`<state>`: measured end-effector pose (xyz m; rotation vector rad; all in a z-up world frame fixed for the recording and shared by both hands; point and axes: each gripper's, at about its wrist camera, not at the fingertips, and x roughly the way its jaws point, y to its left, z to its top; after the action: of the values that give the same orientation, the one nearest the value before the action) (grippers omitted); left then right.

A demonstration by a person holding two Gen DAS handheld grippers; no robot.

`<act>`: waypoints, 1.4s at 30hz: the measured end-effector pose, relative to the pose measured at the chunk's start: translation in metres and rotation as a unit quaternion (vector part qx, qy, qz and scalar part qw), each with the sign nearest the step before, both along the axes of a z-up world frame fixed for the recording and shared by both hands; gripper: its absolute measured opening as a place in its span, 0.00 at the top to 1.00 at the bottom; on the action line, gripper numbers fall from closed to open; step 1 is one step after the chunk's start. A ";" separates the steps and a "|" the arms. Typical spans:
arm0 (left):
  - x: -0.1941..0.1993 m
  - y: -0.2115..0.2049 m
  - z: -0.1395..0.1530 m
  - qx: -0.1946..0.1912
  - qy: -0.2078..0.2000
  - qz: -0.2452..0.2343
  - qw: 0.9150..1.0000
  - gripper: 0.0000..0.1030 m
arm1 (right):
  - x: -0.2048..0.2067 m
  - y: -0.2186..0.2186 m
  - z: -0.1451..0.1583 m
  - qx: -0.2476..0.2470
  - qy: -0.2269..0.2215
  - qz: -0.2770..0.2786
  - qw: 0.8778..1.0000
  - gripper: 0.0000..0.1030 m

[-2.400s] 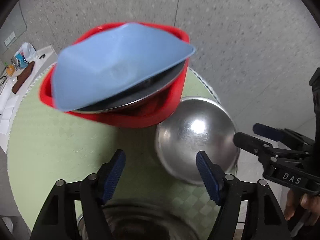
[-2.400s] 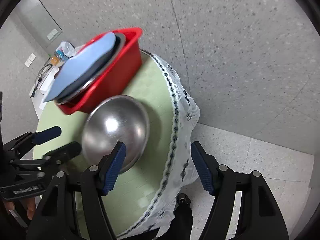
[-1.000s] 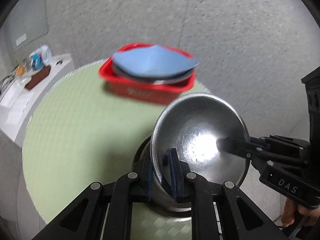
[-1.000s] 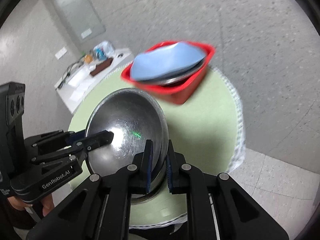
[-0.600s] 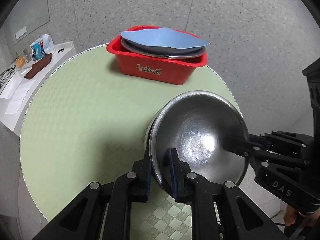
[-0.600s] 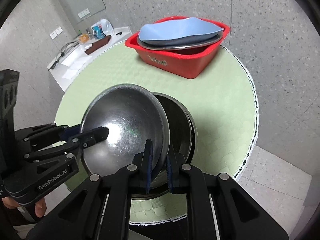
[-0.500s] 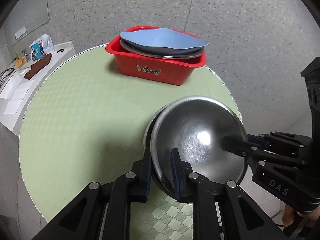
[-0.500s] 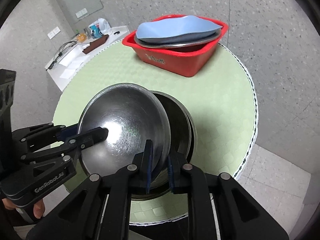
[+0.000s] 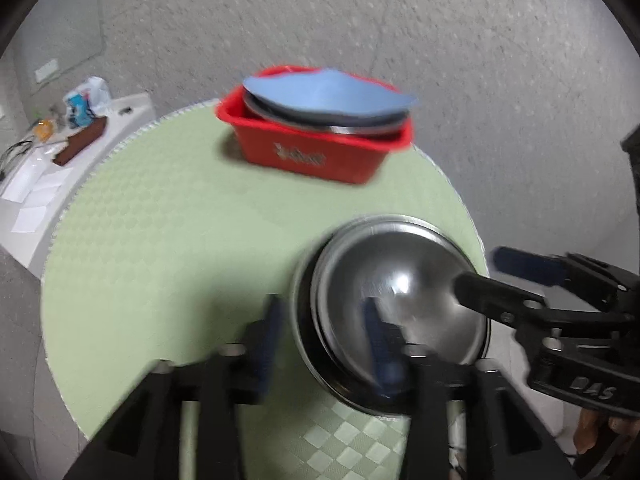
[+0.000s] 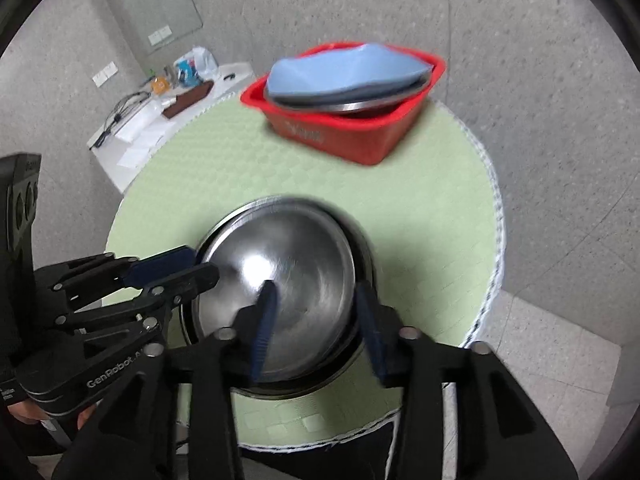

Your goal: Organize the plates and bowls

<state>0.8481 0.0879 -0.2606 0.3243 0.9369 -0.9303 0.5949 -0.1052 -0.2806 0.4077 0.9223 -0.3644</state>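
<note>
A shiny steel bowl (image 9: 404, 272) (image 10: 288, 256) sits nested inside a second, darker steel bowl (image 9: 301, 312) (image 10: 365, 256) at the near edge of the round green table (image 9: 160, 240) (image 10: 424, 200). My left gripper (image 9: 324, 340) (image 10: 188, 266) straddles the bowl's left rim. Its jaws are opening and the pads stand off the metal. My right gripper (image 10: 316, 328) (image 9: 494, 276) straddles the opposite rim, jaws opening too and not pressing. At the far side a red basin (image 9: 320, 156) (image 10: 352, 132) holds a steel dish topped by a blue plate (image 9: 324, 96) (image 10: 344, 68).
A white side desk (image 9: 48, 176) (image 10: 132, 132) with papers, cables and small packets stands beyond the table on the left. Grey speckled wall rises behind. The table edge drops to a tiled floor (image 10: 560, 360) on the right. A hand (image 9: 592, 428) grips the right tool.
Both grippers were shut on the tilted steel bowl's rim; it now lies lower and flatter in the second bowl, and both pairs of jaws have spread apart off the rim.
</note>
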 end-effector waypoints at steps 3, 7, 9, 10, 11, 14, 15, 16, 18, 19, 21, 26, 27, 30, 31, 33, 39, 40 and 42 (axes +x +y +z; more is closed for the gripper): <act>0.008 0.010 0.003 -0.025 -0.001 0.023 0.999 0.41 | -0.006 -0.005 0.008 -0.011 -0.021 -0.015 1.000 0.35; 0.016 0.014 -0.009 -0.021 0.007 0.043 0.999 0.31 | -0.012 -0.020 -0.006 0.018 -0.016 -0.041 0.999 0.33; 0.017 0.013 -0.018 -0.015 0.020 0.044 0.999 0.31 | -0.015 -0.026 -0.016 0.047 -0.018 -0.048 0.998 0.33; 0.017 0.011 -0.024 -0.011 0.026 0.042 0.999 0.31 | -0.015 -0.027 -0.023 0.065 -0.014 -0.050 0.997 0.33; 0.016 0.009 -0.028 -0.008 0.030 0.040 0.999 0.31 | -0.015 -0.028 -0.028 0.078 -0.013 -0.054 0.995 0.33; 0.018 0.000 -0.039 0.001 0.046 0.030 0.998 0.33 | -0.012 -0.030 -0.040 0.106 -0.008 -0.058 0.993 0.33; 0.019 -0.005 -0.043 0.005 0.052 0.024 0.998 0.33 | -0.012 -0.030 -0.044 0.114 -0.009 -0.059 0.992 0.33; 0.020 -0.009 -0.047 0.007 0.058 0.019 0.998 0.35 | -0.011 -0.030 -0.047 0.125 -0.009 -0.059 0.990 0.33; 0.023 -0.016 -0.052 0.008 0.069 0.006 0.998 0.42 | -0.010 -0.031 -0.056 0.147 -0.012 -0.059 0.987 0.39; 0.025 -0.019 -0.054 0.007 0.075 -0.003 0.997 0.52 | -0.009 -0.032 -0.062 0.161 -0.010 -0.058 0.985 0.50; 0.027 -0.026 -0.054 -0.002 0.082 -0.021 0.996 0.64 | -0.007 -0.033 -0.070 0.176 -0.002 -0.062 0.982 0.59; 0.034 -0.032 -0.051 -0.003 0.070 -0.009 0.998 0.67 | -0.002 -0.034 -0.066 0.164 0.000 -0.055 0.985 0.65; 0.035 -0.032 -0.048 -0.002 0.065 -0.004 0.998 0.68 | 0.000 -0.035 -0.064 0.166 -0.004 -0.050 0.985 0.66; 0.046 -0.033 -0.031 -0.011 0.053 0.016 0.998 0.68 | 0.008 -0.038 -0.050 0.165 -0.017 -0.026 0.986 0.69; 0.047 -0.033 -0.024 -0.023 0.048 0.027 0.998 0.68 | 0.012 -0.039 -0.042 0.156 -0.022 -0.011 0.987 0.69; 0.048 -0.030 -0.007 -0.039 0.038 0.039 0.998 0.68 | 0.021 -0.043 -0.029 0.148 -0.029 0.007 0.989 0.69; 0.066 -0.055 0.047 -0.074 0.001 0.075 0.994 0.69 | 0.054 -0.076 0.017 0.134 -0.063 0.056 0.987 0.70; 0.071 -0.062 0.054 -0.082 0.000 0.081 0.993 0.69 | 0.061 -0.085 0.025 0.130 -0.067 0.063 0.987 0.70; 0.082 -0.077 0.066 -0.093 -0.004 0.088 0.992 0.69 | 0.076 -0.104 0.040 0.126 -0.077 0.075 0.986 0.70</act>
<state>0.9296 0.0110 -0.1951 0.0852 0.8498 -0.8467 0.6712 -0.2096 -0.2408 0.5859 0.8429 -0.0760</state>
